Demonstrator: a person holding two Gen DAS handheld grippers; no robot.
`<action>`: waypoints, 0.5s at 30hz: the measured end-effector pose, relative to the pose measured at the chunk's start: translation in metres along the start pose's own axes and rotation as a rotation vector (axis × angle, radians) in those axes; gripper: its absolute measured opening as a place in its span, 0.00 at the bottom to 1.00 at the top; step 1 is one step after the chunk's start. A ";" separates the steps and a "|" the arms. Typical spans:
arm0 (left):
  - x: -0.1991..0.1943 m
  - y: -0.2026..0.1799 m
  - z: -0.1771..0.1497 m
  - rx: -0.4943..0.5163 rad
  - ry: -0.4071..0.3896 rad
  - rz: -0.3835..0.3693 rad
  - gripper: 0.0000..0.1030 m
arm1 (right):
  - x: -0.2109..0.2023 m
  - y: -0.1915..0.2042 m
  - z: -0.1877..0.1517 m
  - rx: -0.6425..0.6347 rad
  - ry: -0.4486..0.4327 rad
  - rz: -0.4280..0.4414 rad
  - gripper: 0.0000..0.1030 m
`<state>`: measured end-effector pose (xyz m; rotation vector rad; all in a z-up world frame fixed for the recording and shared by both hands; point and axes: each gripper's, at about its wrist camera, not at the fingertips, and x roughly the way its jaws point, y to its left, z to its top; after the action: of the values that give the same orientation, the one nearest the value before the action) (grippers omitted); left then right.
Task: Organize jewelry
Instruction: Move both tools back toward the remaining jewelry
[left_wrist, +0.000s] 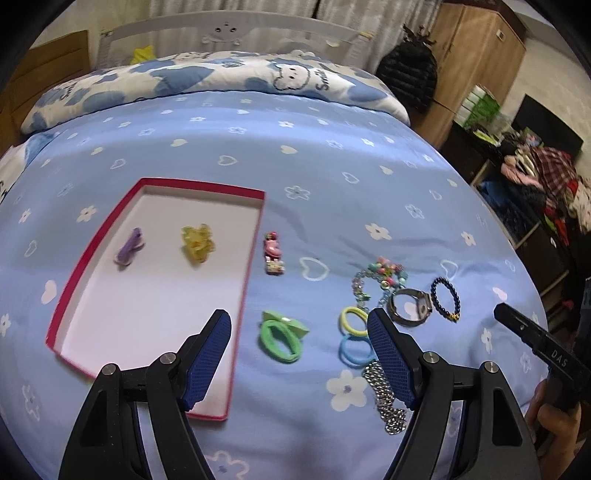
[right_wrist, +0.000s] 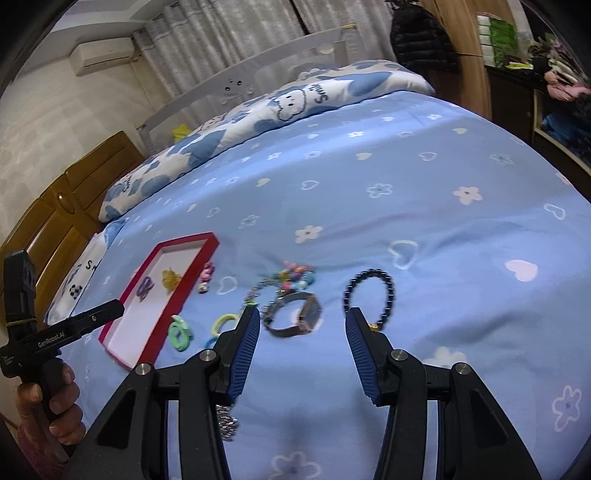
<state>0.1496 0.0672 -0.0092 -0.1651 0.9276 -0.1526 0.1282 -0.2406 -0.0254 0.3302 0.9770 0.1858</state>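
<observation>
A red-rimmed box lies on the blue bed and holds a purple clip and a yellow clip. Beside it lie a pink clip, a green hair tie, yellow and blue hair ties, a colourful bead bracelet, a watch, a dark bead bracelet and a silver chain. My left gripper is open above the green tie. My right gripper is open, just short of the watch and dark bracelet.
A cloud-print pillow lies at the head of the bed. A wooden wardrobe and cluttered shelves stand to the right. The bed edge curves off at right.
</observation>
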 end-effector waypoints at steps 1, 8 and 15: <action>0.004 -0.005 0.001 0.015 0.009 -0.001 0.74 | 0.000 -0.004 0.001 0.005 0.000 -0.004 0.49; 0.035 -0.031 0.010 0.079 0.054 -0.011 0.73 | 0.007 -0.023 0.001 0.024 0.015 -0.034 0.49; 0.072 -0.047 0.020 0.133 0.090 0.008 0.72 | 0.023 -0.035 0.003 0.027 0.050 -0.053 0.48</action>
<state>0.2055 0.0084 -0.0441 -0.0313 1.0047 -0.2149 0.1431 -0.2673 -0.0542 0.3253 1.0373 0.1331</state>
